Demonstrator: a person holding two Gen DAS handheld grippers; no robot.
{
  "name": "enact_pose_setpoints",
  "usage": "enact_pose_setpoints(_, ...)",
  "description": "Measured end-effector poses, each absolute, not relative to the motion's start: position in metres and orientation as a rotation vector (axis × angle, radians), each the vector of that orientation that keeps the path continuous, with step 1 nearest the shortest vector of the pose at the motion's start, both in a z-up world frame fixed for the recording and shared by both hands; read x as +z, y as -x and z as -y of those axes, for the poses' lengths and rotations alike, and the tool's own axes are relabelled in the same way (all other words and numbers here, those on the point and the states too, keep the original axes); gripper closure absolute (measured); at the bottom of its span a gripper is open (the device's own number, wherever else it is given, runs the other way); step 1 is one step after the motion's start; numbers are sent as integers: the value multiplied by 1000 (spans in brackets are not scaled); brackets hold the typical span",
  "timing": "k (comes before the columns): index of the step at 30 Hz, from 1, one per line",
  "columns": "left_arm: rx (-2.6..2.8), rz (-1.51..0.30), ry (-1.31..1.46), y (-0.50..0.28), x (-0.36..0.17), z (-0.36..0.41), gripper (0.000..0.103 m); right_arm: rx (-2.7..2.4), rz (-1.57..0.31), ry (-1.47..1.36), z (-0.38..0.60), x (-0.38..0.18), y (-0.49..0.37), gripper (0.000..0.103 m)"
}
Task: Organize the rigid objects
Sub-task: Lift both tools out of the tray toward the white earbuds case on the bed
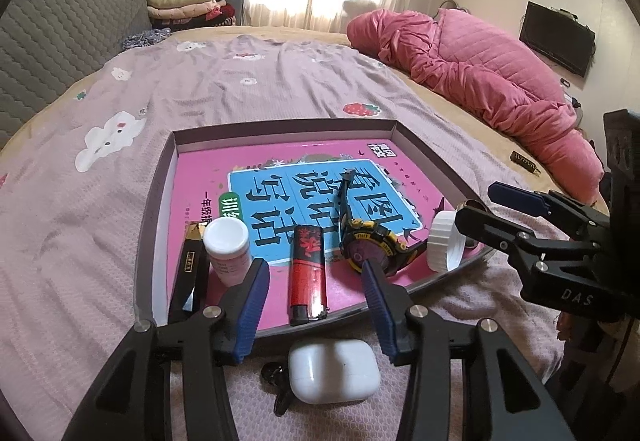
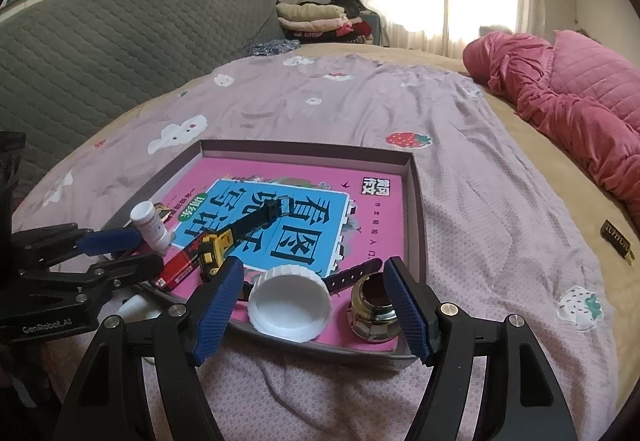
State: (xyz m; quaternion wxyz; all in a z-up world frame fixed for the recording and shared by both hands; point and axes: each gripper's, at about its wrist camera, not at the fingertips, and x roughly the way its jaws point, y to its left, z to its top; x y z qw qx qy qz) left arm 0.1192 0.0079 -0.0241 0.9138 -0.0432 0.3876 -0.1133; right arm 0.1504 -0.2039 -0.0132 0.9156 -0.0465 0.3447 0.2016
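On the bed, atop a lilac sheet printed with clouds and strawberries, sits a shallow cardboard tray lined with a pink children's workbook; every place below is given relative to that tray.

Along the tray's near edge, from its left corner to its right, stand or lie: a black-and-gold bar against the left wall, an upright white pill bottle, a red-and-black lighter lying flat, a black-and-yellow wristwatch with its strap stretched toward the tray's middle, a wide white screw cap lying open side up, and a squat brass-coloured jar in the near right corner.

Just outside the near edge, on the sheet, rests a white earbuds case beside a small black object I cannot identify. Well to the right of the tray, on the tan blanket, lies a small dark rectangular item.

The left gripper hovers over the near edge with its blue pads apart; the lighter lies between them, untouched. The right gripper hangs over the near right corner, fingers spread wide on either side of the cap and jar, pressing on neither.
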Motion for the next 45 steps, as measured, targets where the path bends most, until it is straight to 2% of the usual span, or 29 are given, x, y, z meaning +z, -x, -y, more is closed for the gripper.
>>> enact_pose_setpoints(23,-131,-754,149,-105,4,-47,54,397,-658,11,231,4,-145,29)
enact_pose_setpoints(45,-141,-819,85,-75,6,-32,54,573,-650,196,180,6,-88,28)
